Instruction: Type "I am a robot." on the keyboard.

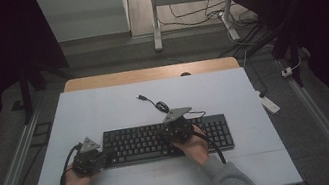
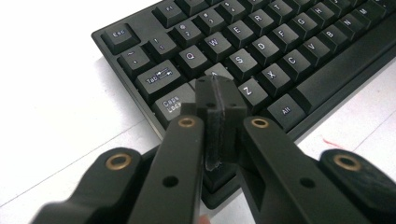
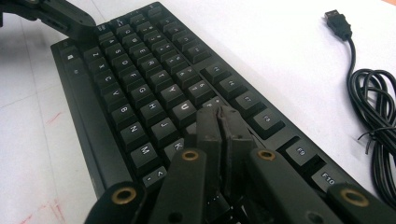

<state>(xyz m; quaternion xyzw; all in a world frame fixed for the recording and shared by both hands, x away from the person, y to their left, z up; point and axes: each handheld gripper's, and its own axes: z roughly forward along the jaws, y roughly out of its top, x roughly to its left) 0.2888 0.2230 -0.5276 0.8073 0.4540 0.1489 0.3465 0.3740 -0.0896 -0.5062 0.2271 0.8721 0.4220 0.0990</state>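
Observation:
A black keyboard (image 1: pixel 126 147) lies across the white mat, its keys also seen in the left gripper view (image 2: pixel 261 46) and the right gripper view (image 3: pixel 140 88). My left gripper (image 1: pixel 105 158) is at the keyboard's left end, jaws pressed together, with its tip (image 2: pixel 217 88) over the A key. My right gripper (image 1: pixel 173 129) hovers above the keyboard's middle right, jaws also together, its tip (image 3: pixel 219 116) by the I and K keys. Neither holds anything. The left gripper's jaw (image 3: pixel 65 18) reaches in at the far end.
The keyboard's black USB cable (image 1: pixel 157 105) lies coiled behind it, plug (image 3: pixel 338 21) loose on the mat, coil (image 3: pixel 378 116) at the right. The white mat (image 1: pixel 105 112) covers a wooden table. Beyond stand a desk frame and floor cables.

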